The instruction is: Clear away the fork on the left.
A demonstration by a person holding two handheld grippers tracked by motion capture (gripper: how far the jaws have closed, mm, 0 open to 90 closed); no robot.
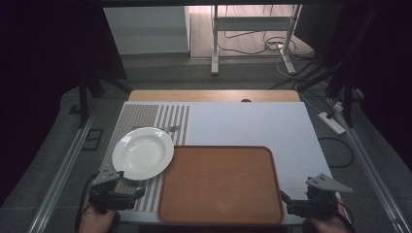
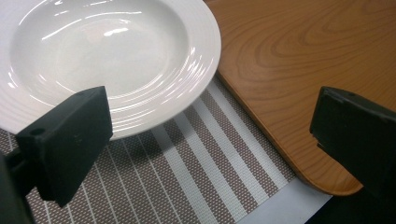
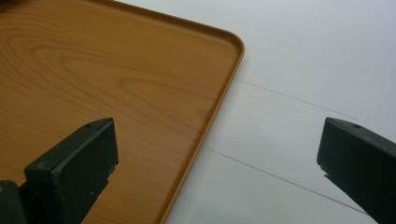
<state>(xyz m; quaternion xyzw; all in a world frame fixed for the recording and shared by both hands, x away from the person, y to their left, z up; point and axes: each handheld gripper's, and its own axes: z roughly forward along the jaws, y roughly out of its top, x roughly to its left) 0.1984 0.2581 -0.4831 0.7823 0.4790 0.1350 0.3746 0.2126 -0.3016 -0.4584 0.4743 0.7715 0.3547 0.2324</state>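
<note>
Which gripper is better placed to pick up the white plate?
Left. The left gripper sits open just below the white plate; the right gripper is beyond the wooden tray.

High view: fixed cam above person's side, looks fwd and down over the whole table (image 1: 252,124). Left gripper view: low and close, looks along its own jaws at the white plate (image 2: 112,60), striped mat (image 2: 196,182) and wooden tray (image 2: 299,70) corner. Right gripper view: equally close, over the tray's opposite edge. Both gripper views share the tray; high view takes in all.
</note>
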